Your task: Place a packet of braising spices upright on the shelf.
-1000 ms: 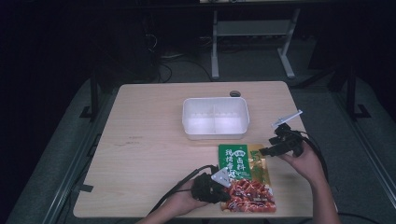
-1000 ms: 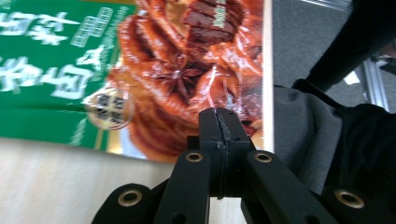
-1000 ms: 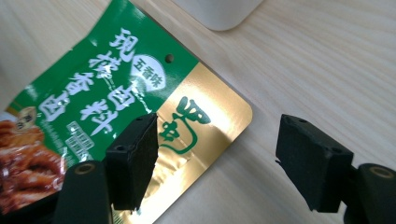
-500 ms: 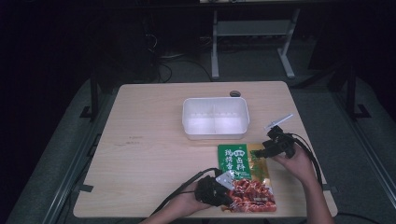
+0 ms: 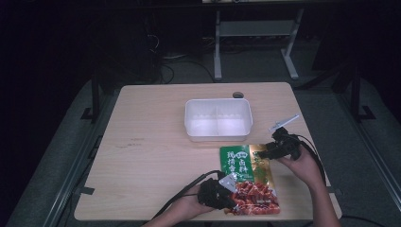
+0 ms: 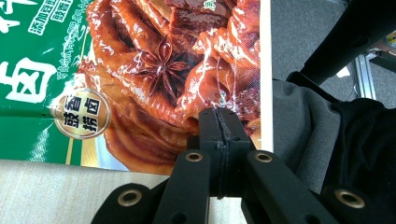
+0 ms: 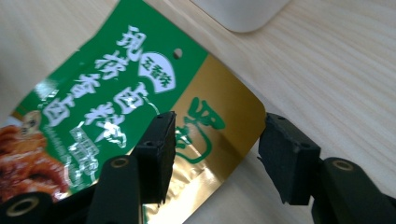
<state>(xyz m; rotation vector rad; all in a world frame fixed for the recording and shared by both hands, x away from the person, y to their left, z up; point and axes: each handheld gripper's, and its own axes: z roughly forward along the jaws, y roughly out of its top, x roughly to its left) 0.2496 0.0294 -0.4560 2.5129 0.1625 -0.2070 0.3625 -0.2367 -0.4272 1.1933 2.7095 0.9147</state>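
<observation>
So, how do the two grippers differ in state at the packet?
The left gripper has jaws shut on the packet at its red lower edge. The right gripper has jaws apart, just closing around the packet's gold upper corner, not yet pressing. Both are black.

Black claw (image 5: pixel 263 152), brass-ringed screw holes, trailing black cable

Closed jaws on seasoning packet (image 6: pixel 154 79)

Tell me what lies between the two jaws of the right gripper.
In the right gripper view, the gold top corner of the green seasoning packet lies between the jaws of the right gripper, which have just been closing, not yet pressing it.
</observation>
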